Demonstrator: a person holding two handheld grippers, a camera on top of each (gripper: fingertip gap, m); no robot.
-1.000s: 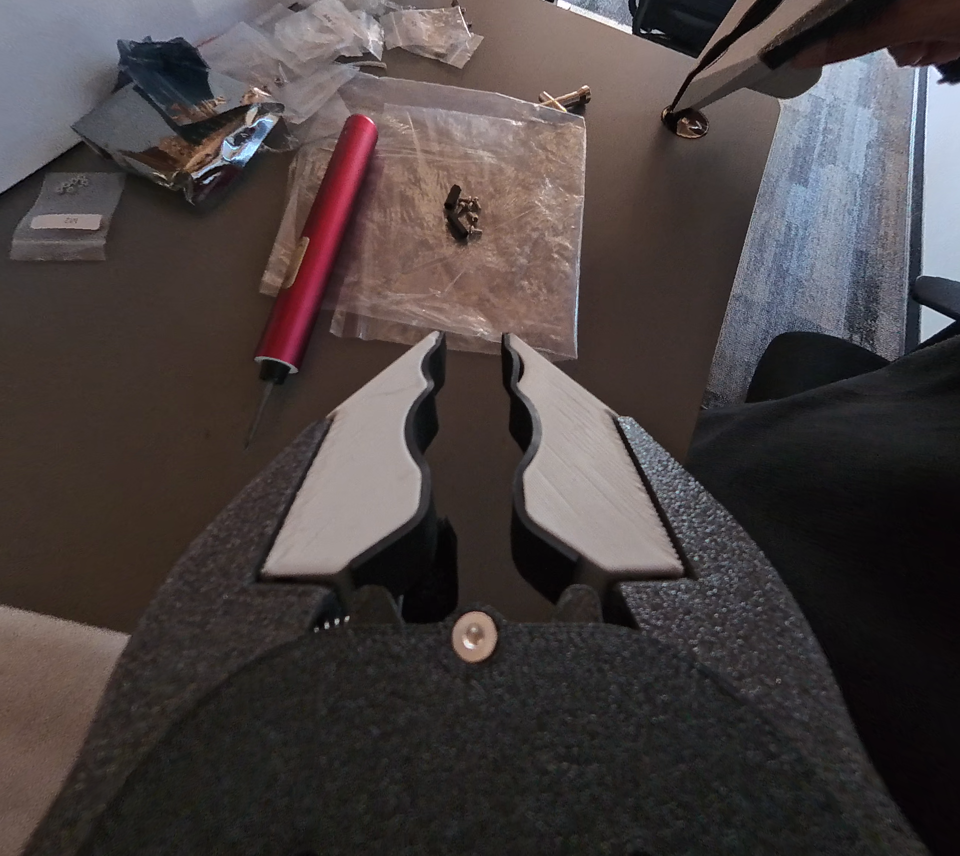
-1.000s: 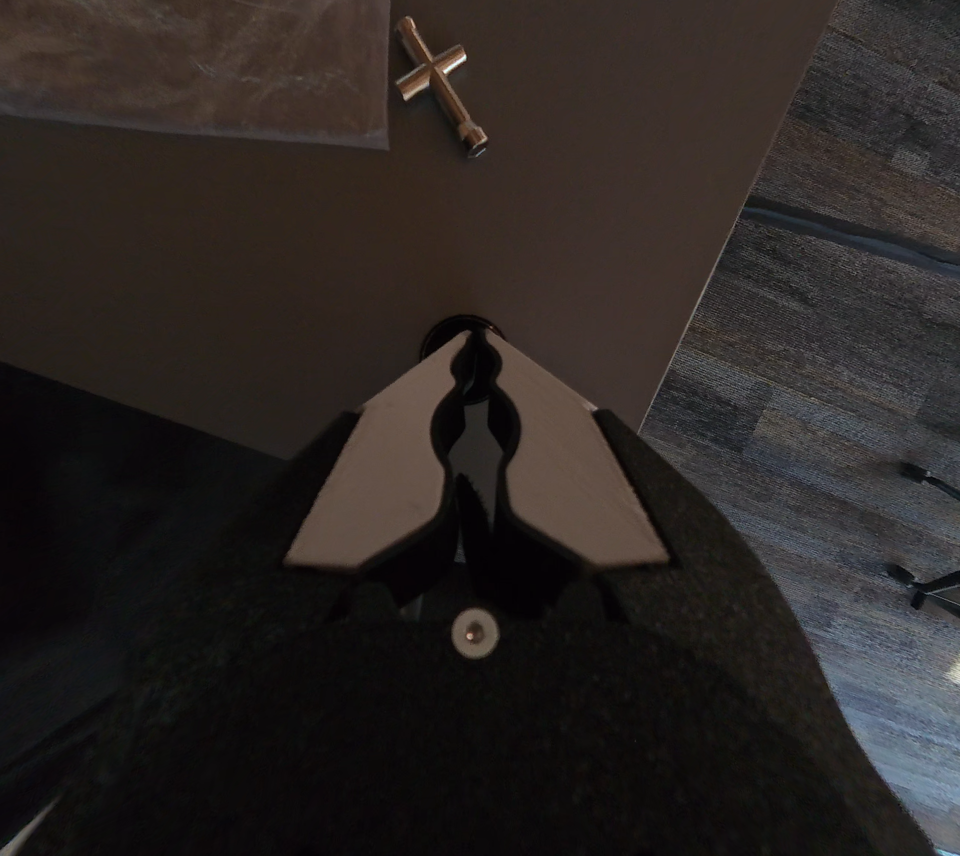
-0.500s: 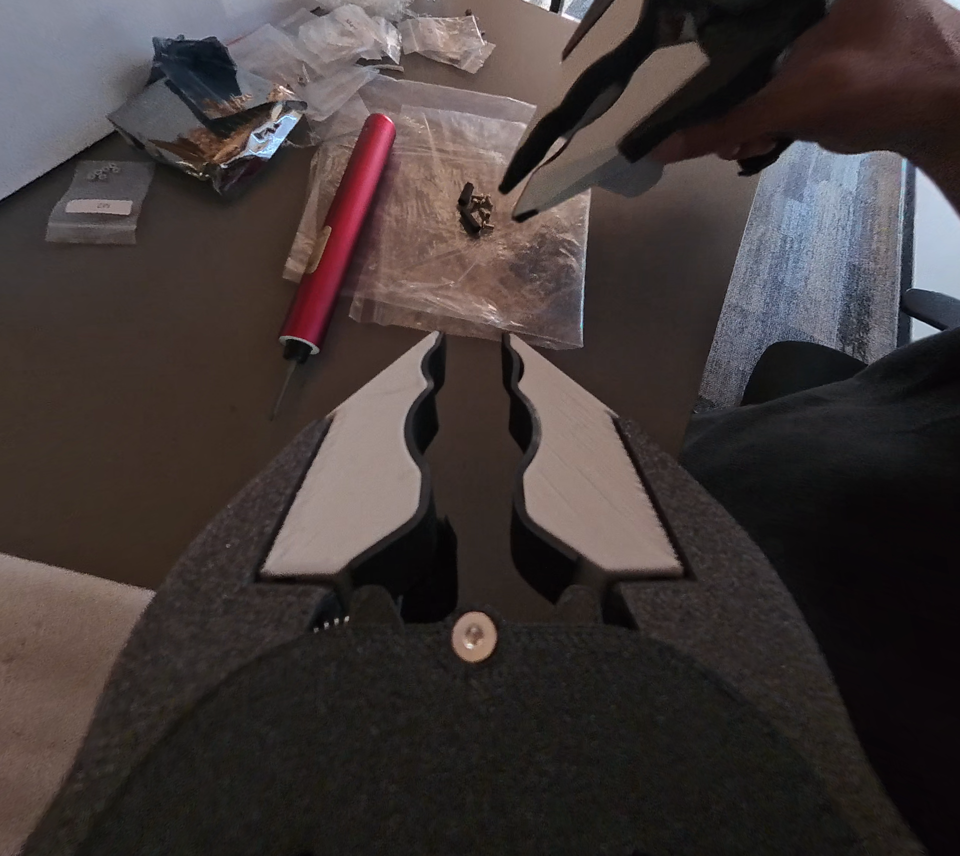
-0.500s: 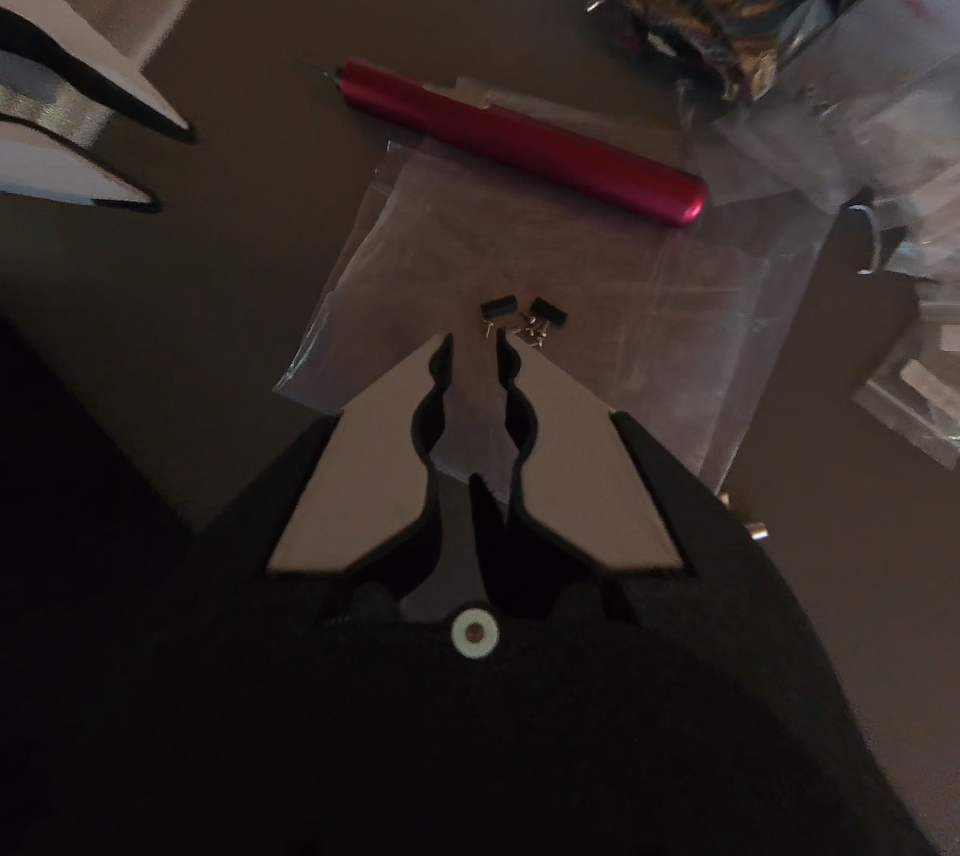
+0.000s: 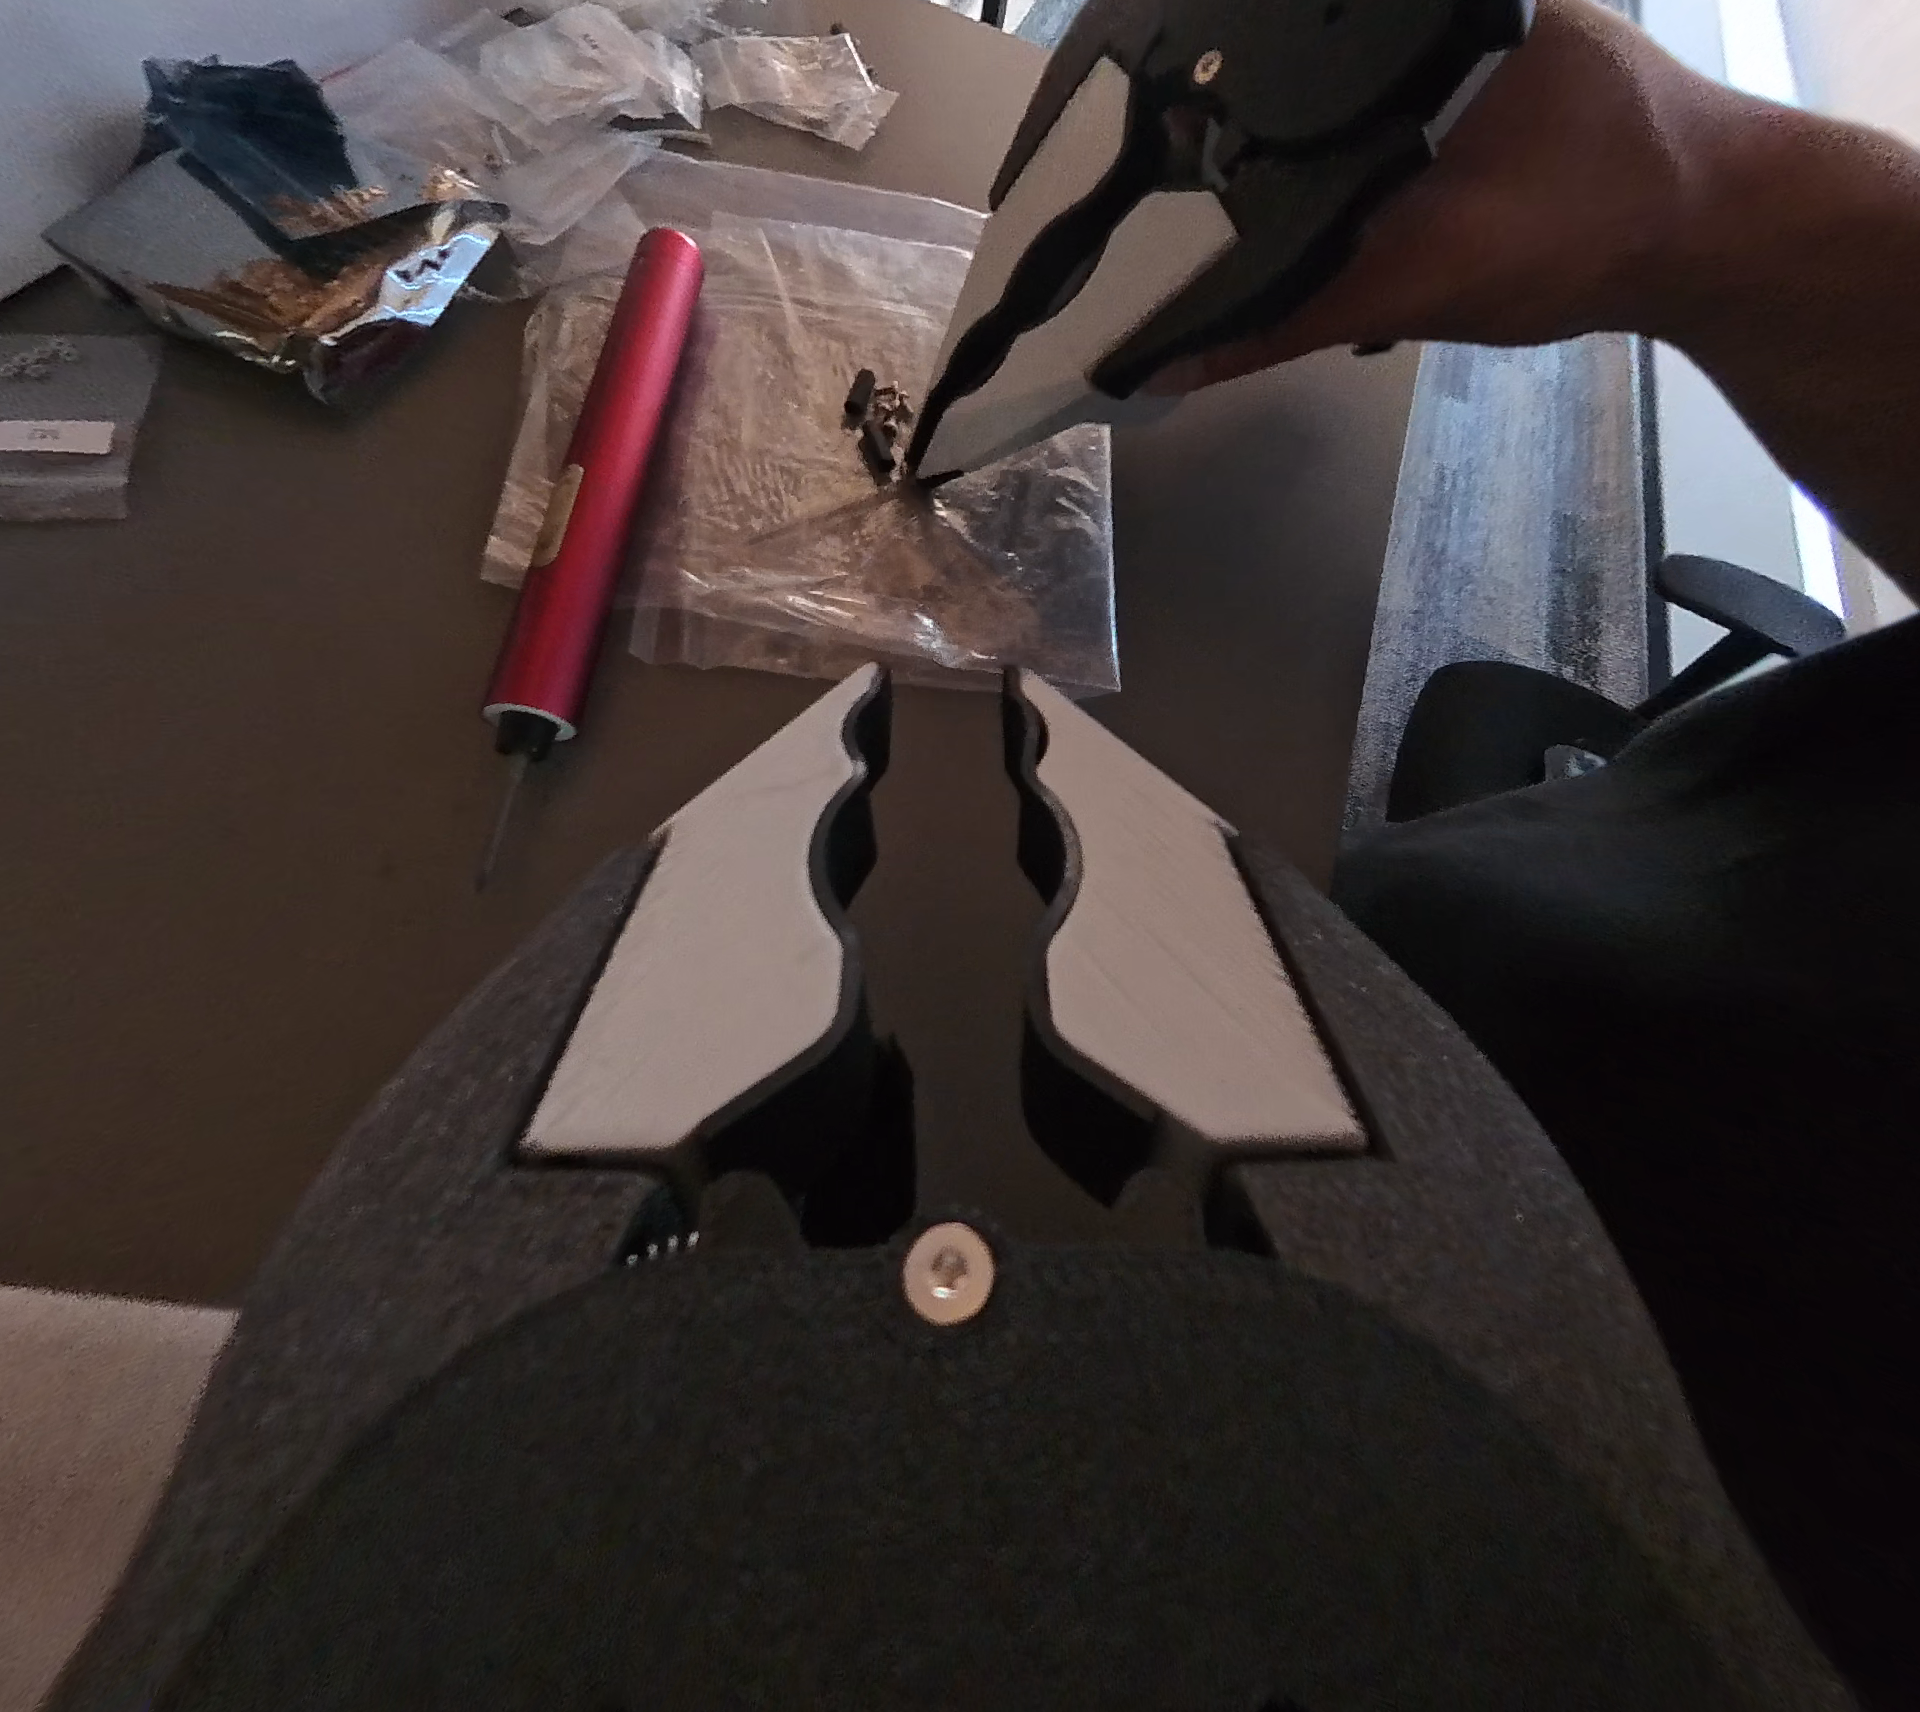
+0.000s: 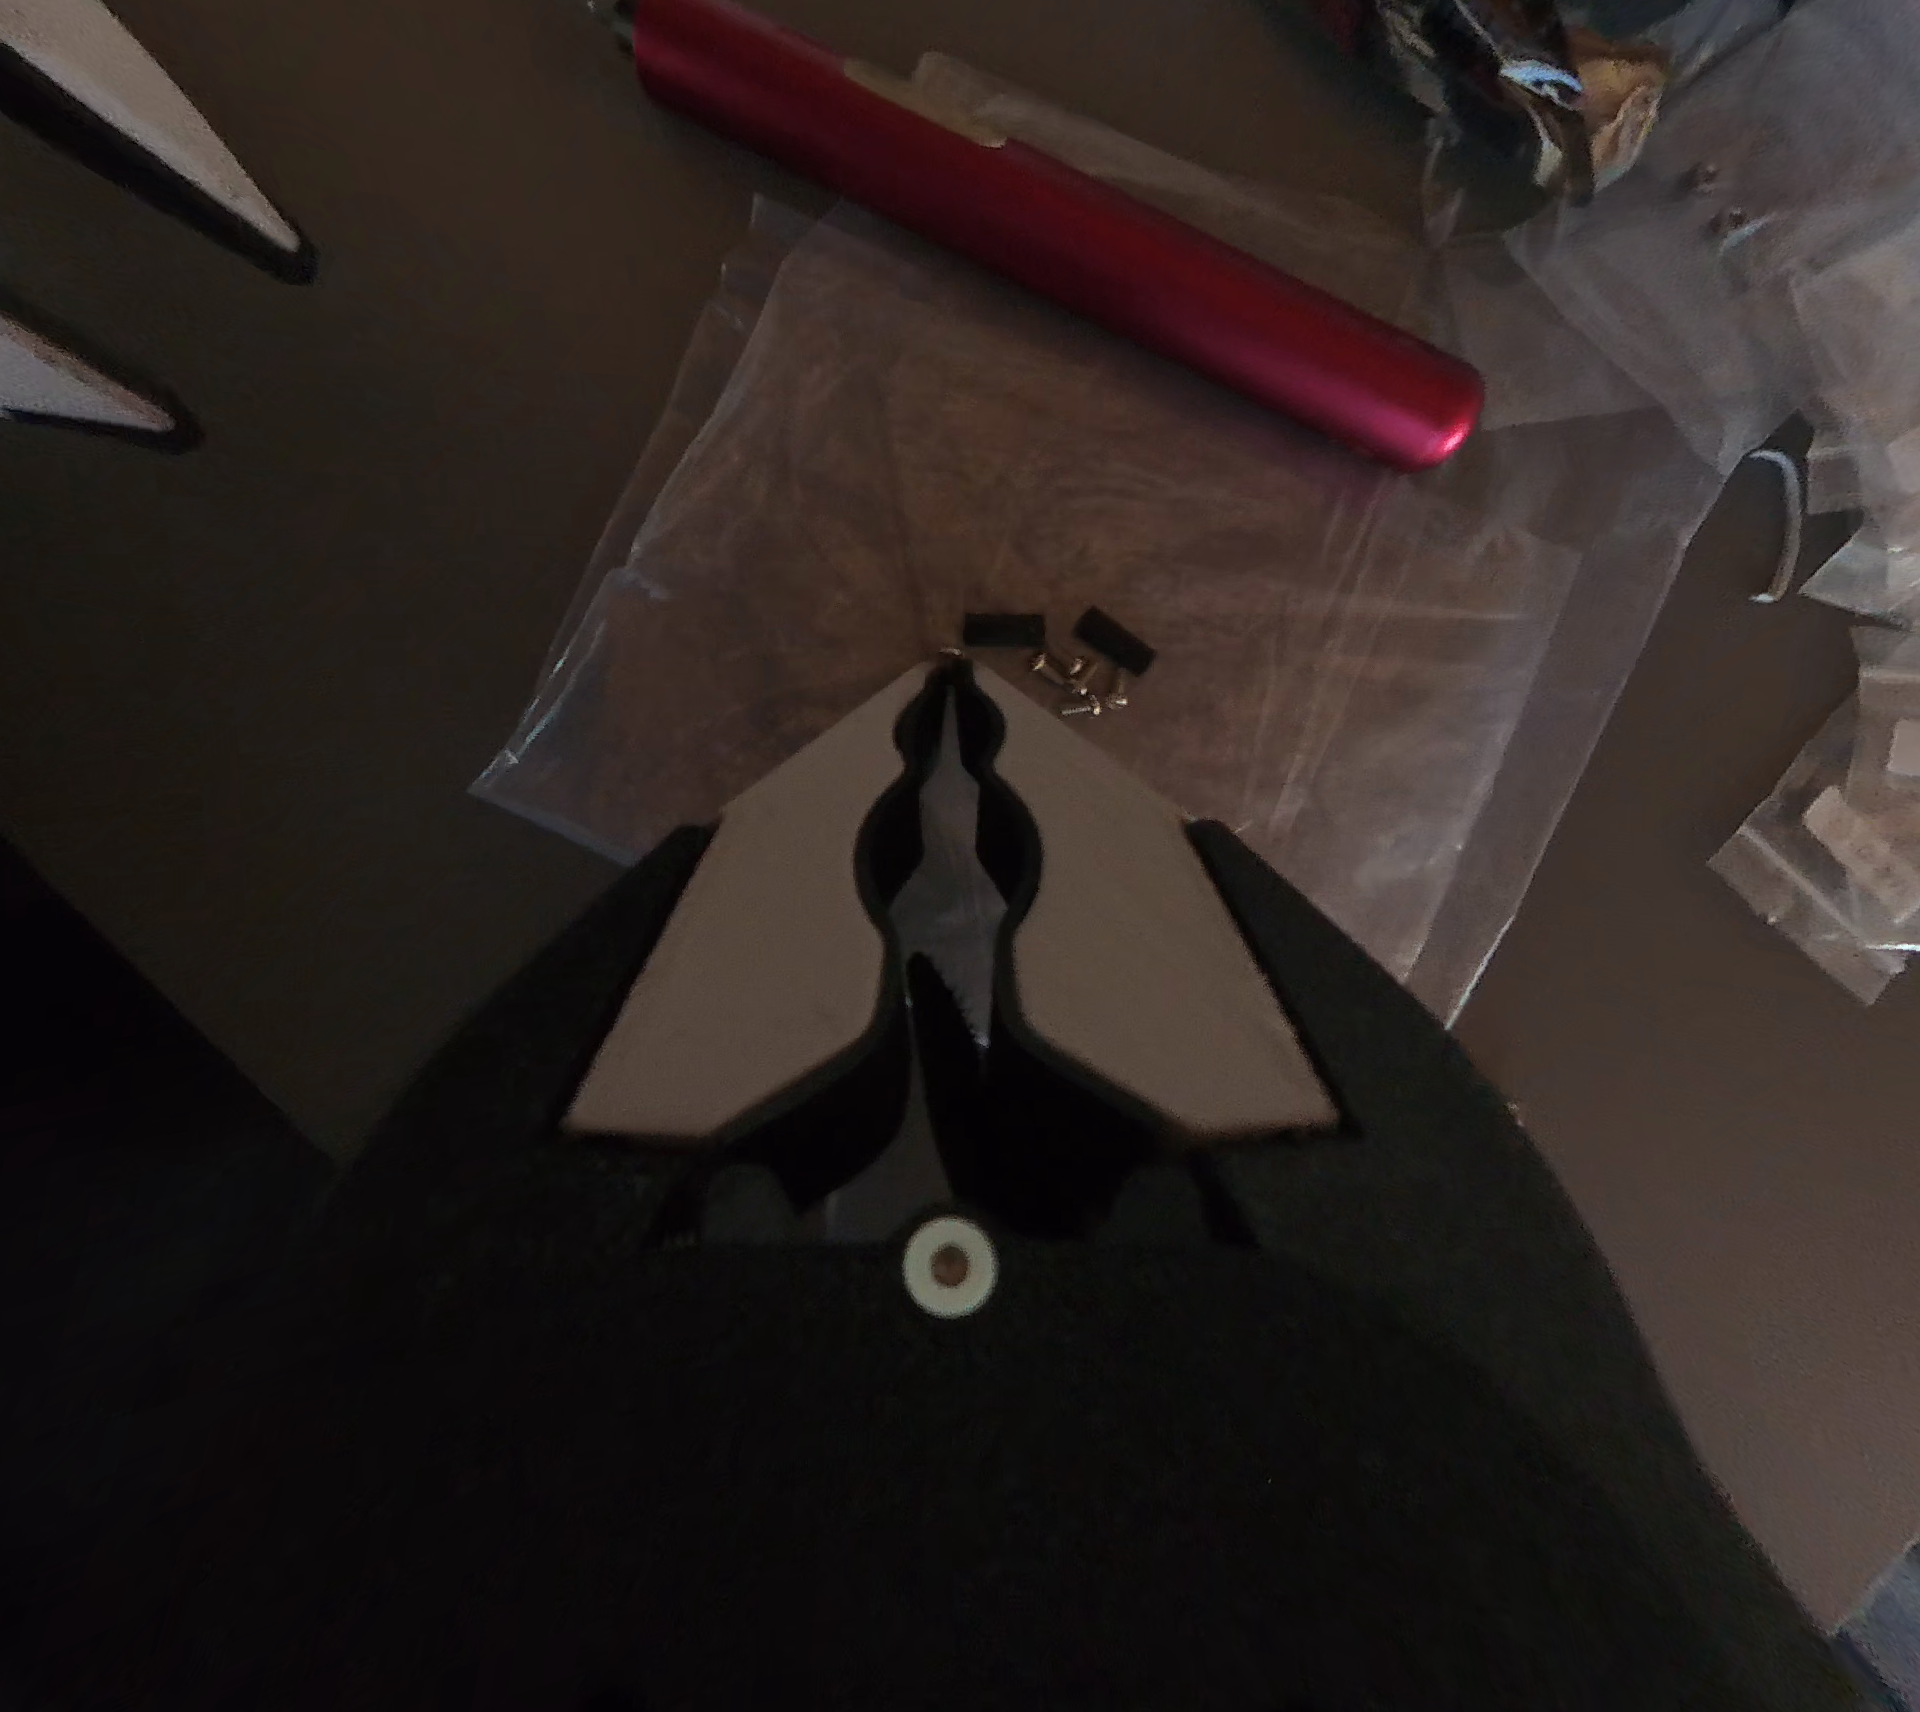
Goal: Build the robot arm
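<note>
1. My right gripper [image 6: 951,675] is pinched closed on the clear plastic bag [image 6: 1195,582], its tips just beside the small screws [image 6: 1081,686].
2. My left gripper [image 5: 945,686] hovers parted and empty near the bag's edge.
3. A red screwdriver [image 5: 603,478] lies along the bag's far side.

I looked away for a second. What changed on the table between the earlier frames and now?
The right gripper left the small round part at the table's edge, swung over, opened midway, and now its tips are closed, pinching the clear plastic bag beside the small screws. The left gripper stayed open and empty; the red screwdriver kept its place.
</note>
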